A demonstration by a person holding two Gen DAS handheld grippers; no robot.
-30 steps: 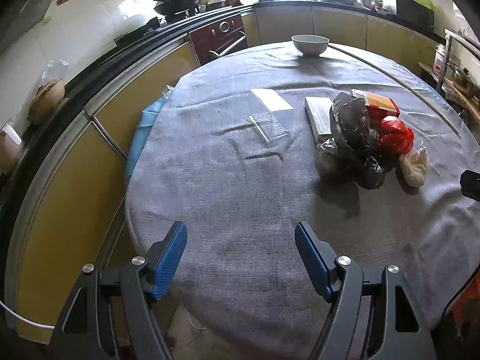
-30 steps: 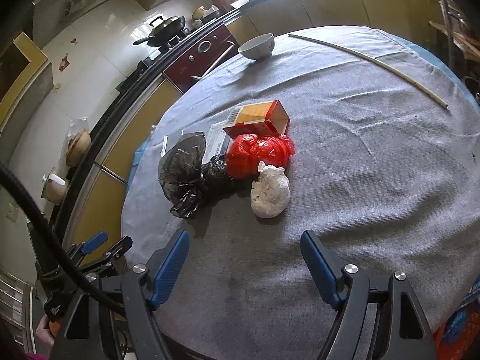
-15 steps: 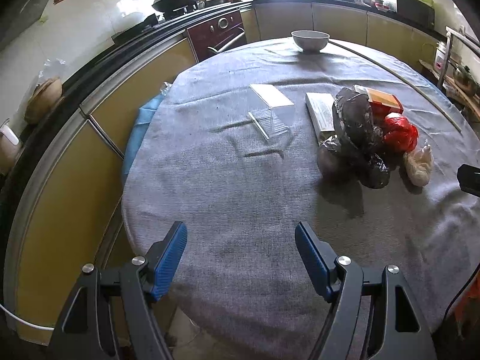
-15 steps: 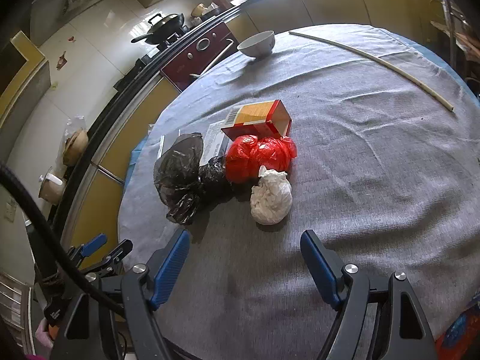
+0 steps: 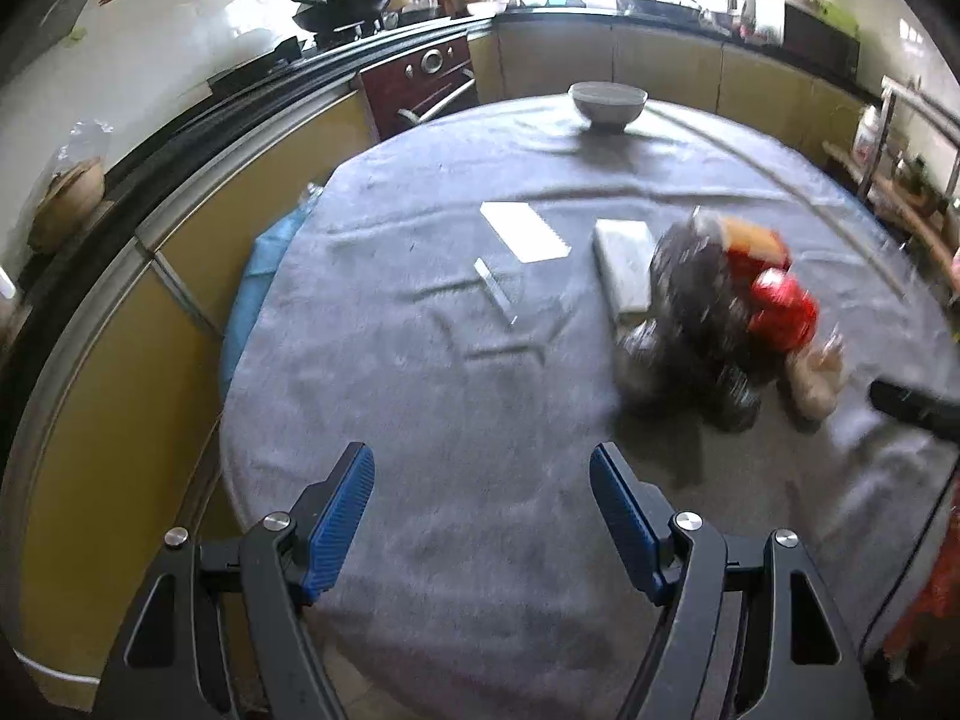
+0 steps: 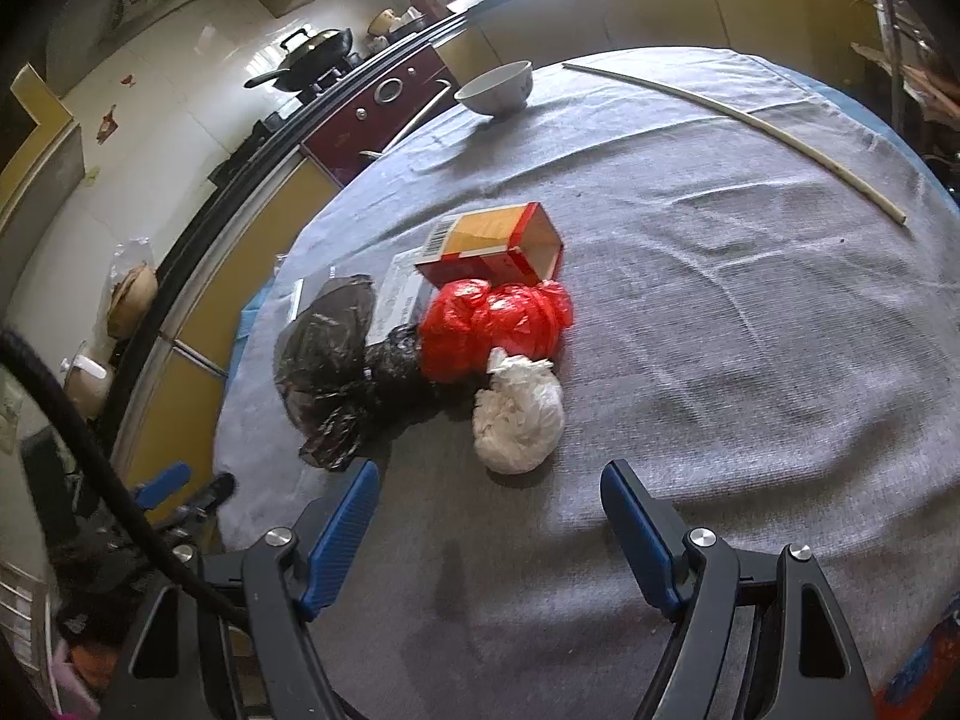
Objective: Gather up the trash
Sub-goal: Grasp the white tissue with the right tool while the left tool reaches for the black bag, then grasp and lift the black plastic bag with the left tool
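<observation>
Now, both grippers hover over the near edge of a round table (image 6: 750, 360) under grey cloth. Left gripper (image 5: 483, 510): fingers spread wide, nothing between them. Right gripper (image 6: 489, 519): likewise spread and empty.

Trash sits in one heap. Right view: white bag (image 6: 519, 420) at 12 o'clock, just beyond the fingertips; red bag (image 6: 492, 324) touching it behind; black bag (image 6: 336, 366) at 10 o'clock, touching the red. A red-and-yellow box (image 6: 492, 243) lies on its side behind the red bag, open end to 3 o'clock, with a barcode on its flap; printing too small to read. A white packet (image 6: 399, 294) lies partly under the pile; its text is illegible.

Left view, blurred: heap at 2 o'clock; a clear box (image 5: 510, 276) near table centre at 12.

Bowl (image 6: 495, 87) at the far edge, 12 o'clock. Thin stick (image 6: 744, 120) at 2 o'clock.
</observation>
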